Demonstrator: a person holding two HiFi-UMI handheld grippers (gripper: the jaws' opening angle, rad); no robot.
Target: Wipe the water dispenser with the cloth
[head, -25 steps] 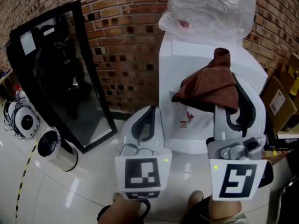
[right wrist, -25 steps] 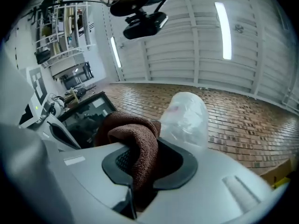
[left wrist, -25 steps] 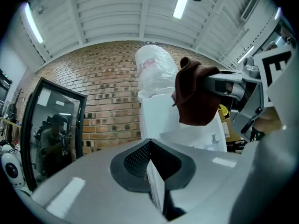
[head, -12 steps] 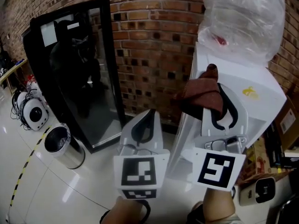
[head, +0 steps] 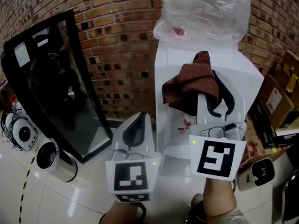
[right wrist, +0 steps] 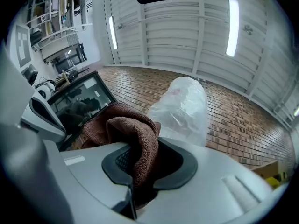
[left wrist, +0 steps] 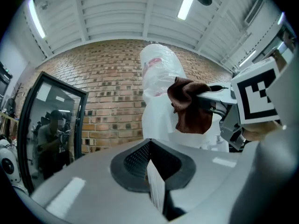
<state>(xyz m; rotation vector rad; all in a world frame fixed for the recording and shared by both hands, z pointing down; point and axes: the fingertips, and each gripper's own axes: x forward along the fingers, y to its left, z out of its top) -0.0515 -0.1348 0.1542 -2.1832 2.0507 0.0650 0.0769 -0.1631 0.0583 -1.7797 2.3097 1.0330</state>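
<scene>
Nearest the viewer, two hand-held grippers rise from the bottom of the head view, each with a black-and-white marker cube at its base. The left gripper (head: 138, 121) sits lower, to the left of the machine, with its jaws pressed together on nothing, which its own view confirms (left wrist: 152, 161). The right gripper (head: 211, 91) is raised higher and angled up and forward, with its jaws clamped on a reddish-brown cloth (head: 189, 85). In the right gripper view the cloth (right wrist: 135, 139) fills the gap between the pads and bulges over them. The cloth is bunched rather than spread flat. One peak pokes up past the jaw tips and the rest drapes down and to the left, so its long axis runs roughly upright with a lean to the left. It hangs in front of the upper front panel of the white water dispenser (head: 250, 78), and whether it touches the panel cannot be told. The dispenser stands upright with its front facing the viewer, topped by a bottle wrapped in a clear plastic bag (head: 201, 8). The cloth is picked up and brought to the machine, but no wiped patch shows, so most of the wiping seems left to do. Behind are a black-framed glass panel (head: 51, 78) and a brick wall (head: 117, 36).
</scene>
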